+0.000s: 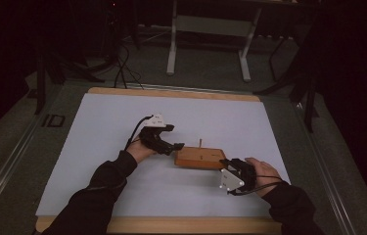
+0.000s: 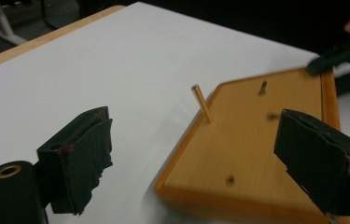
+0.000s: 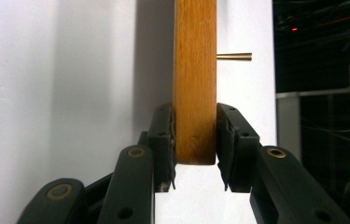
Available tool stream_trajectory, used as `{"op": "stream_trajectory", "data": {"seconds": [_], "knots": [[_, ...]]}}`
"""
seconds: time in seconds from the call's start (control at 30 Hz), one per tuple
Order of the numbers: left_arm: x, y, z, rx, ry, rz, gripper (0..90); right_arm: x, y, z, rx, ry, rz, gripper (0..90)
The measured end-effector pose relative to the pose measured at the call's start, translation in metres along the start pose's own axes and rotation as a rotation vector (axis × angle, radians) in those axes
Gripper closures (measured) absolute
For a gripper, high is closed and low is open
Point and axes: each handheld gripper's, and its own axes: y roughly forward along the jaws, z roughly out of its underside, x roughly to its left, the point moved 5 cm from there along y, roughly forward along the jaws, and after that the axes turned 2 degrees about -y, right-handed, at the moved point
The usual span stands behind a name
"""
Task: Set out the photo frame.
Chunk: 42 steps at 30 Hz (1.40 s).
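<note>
Wooden board first — a flat, rectangular, honey-coloured slab (image 1: 199,157) lying on the big white sheet (image 1: 122,147) that covers the light wooden table (image 1: 171,226), a little right of centre and nearer the person's side. Left gripper (image 1: 177,146), black with a grey plate on top, sits at the board's left edge, jaws spread wide; in its own view the board (image 2: 256,140) lies between those open pads, untouched. Right gripper (image 1: 226,162) is clamped on the board's right end — its view shows both pads pressed against the board's (image 3: 195,84) faces. Smallest of all: a thin brass-coloured pin (image 2: 202,103) standing up from the board's far edge.
</note>
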Motion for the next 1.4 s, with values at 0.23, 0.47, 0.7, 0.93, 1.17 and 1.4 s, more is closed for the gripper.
{"op": "stream_trajectory", "data": {"seconds": [0.23, 0.47, 0.7, 0.93, 1.17, 1.4], "knots": [[-0.006, -0.025, 0.017, 0.005, -0.005, -0.013, 11.4, -0.027, 0.001, 0.004, -0.016, 0.026, -0.09, 69.9], [-0.016, -0.042, 0.026, 0.0, 0.003, -0.013, 11.3, -0.05, 0.005, 0.008, -0.041, 0.1, -0.194, 70.0], [-0.027, -0.046, 0.038, -0.007, -0.007, 0.008, 11.3, -0.072, 0.011, 0.011, -0.041, 0.176, -0.298, 69.9], [-0.036, -0.045, 0.046, -0.006, -0.013, 0.025, 10.5, -0.088, 0.018, 0.013, -0.019, 0.201, -0.369, 69.7], [-0.041, -0.042, 0.053, -0.007, -0.018, 0.035, 10.5, -0.111, 0.032, 0.02, -0.01, 0.279, -0.413, 68.0], [-0.042, -0.039, 0.06, -0.001, -0.028, 0.037, 10.5, -0.124, 0.046, 0.023, 0.017, 0.318, -0.411, 66.3]]}}
